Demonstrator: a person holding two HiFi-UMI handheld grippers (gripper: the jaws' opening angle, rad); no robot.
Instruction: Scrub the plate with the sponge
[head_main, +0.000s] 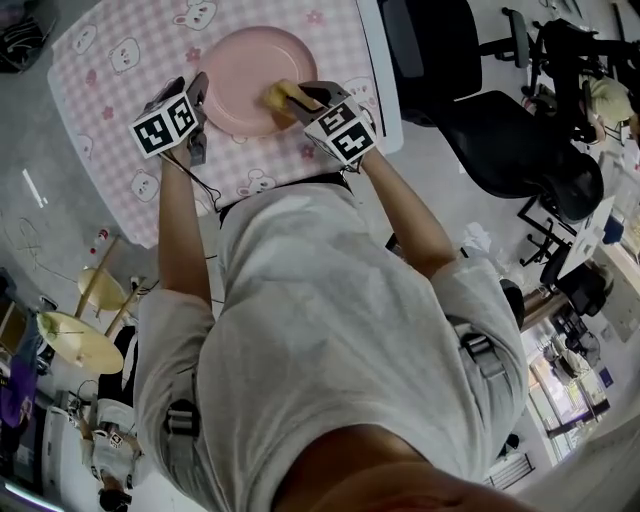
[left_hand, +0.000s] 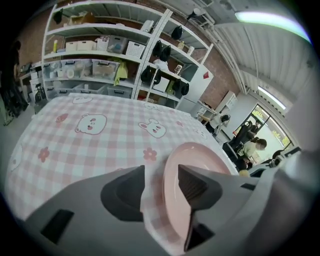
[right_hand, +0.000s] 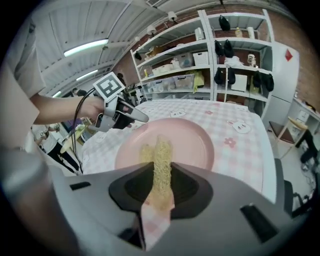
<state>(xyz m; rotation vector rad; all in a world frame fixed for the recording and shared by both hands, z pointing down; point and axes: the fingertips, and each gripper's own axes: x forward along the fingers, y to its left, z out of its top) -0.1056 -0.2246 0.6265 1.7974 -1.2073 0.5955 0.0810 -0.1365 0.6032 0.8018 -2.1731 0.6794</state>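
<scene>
The pink plate (head_main: 258, 78) is being supported flat on the checked tablecloth (head_main: 120, 110) near the table's far edge. Nothing is being carried in the plate except the tip of the yellow sponge (head_main: 277, 97), which is being held over its right part; whether the sponge is touching the surface cannot be told.

The sponge is being pinched edge-on between the jaws of the right gripper (right_hand: 161, 180). The jaws of the left gripper (left_hand: 162, 185) are being held spread. The plate's rim is standing in the gap between them, and neither pad is pressing on it.

In the head view, the plate's near rim is being partly covered by both grippers. In the left gripper view, the plate's lower portion is being cut off behind one jaw. Storage bins (left_hand: 100, 67) are being kept on the background shelves; their contents cannot be made out.

Count: one plate, one sponge, two grippers.
</scene>
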